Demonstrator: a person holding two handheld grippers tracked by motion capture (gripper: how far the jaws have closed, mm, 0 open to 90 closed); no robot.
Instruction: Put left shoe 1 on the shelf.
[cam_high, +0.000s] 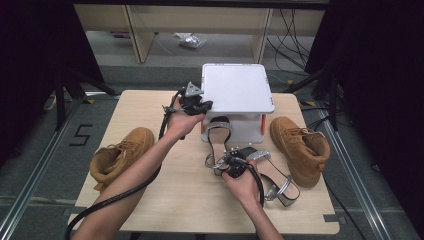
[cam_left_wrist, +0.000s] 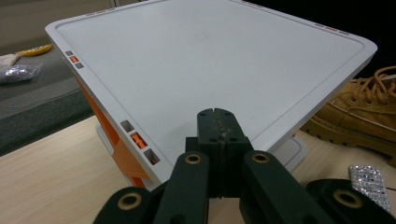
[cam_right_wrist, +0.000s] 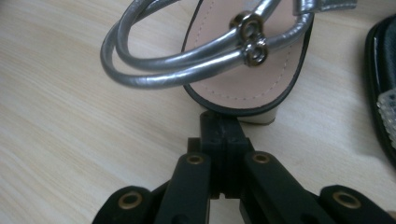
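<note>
A white box with a flat lid (cam_high: 237, 87) stands at the table's far middle. My left gripper (cam_high: 206, 105) is shut, and its tips (cam_left_wrist: 217, 113) lie over the lid's (cam_left_wrist: 210, 60) near left edge with nothing between them. Two silver-strapped sandals lie in front of the box: one (cam_high: 218, 132) leans toward it, the other (cam_high: 275, 177) lies to the right. My right gripper (cam_high: 230, 161) is low between them, shut. Its tips (cam_right_wrist: 219, 116) touch the rim of a sandal sole (cam_right_wrist: 243, 88), under its silver tube straps.
One tan boot (cam_high: 122, 155) lies at the table's left. Its twin (cam_high: 300, 147) stands at the right, beyond the box (cam_left_wrist: 364, 112). A rhinestone sandal strap (cam_left_wrist: 371, 184) shows near my left jaws. The box's orange side clips (cam_left_wrist: 137, 140) face left. Cables trail from both grippers.
</note>
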